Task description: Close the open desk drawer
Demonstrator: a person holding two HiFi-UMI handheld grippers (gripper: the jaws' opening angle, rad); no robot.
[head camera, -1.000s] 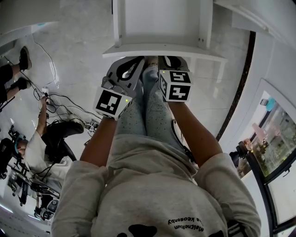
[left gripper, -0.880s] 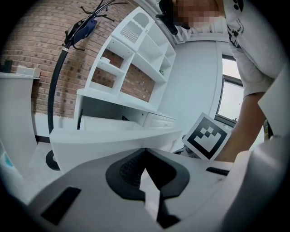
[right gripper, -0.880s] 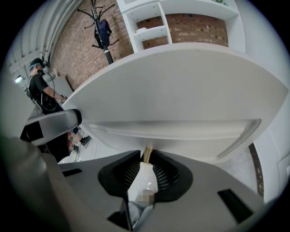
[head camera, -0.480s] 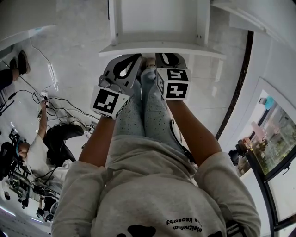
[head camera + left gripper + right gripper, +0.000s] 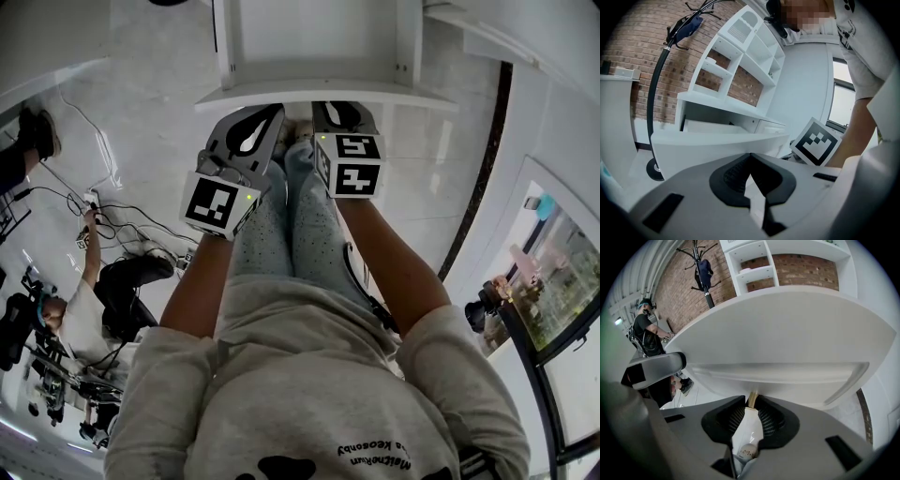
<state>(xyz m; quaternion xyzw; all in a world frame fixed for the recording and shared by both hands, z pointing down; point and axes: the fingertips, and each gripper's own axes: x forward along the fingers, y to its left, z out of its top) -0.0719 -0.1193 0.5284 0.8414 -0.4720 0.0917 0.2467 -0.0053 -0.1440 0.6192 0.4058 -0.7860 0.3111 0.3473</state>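
The open drawer (image 5: 323, 94) is jutting out of the white desk (image 5: 717, 104) at the top of the head view, its front panel facing the person. The left gripper (image 5: 277, 112) is reaching up to that panel with its jaws pressed together at the tips, gripping nothing. The right gripper (image 5: 339, 108), just beside it, is holding its jaws a narrow slit apart, also empty, with the panel looming right over them. I cannot tell whether either is touching the panel. The person's legs (image 5: 300, 216) in speckled trousers are standing between and below the two grippers. Cables (image 5: 122, 202) are trailing across the pale floor (image 5: 159, 84) near a seated person (image 5: 70, 309). A coat stand (image 5: 658, 93) and shelf unit (image 5: 740, 51) are standing against a brick wall (image 5: 637, 42). Compared with a second ago, the drawer front and both grippers are sitting higher in the head view.
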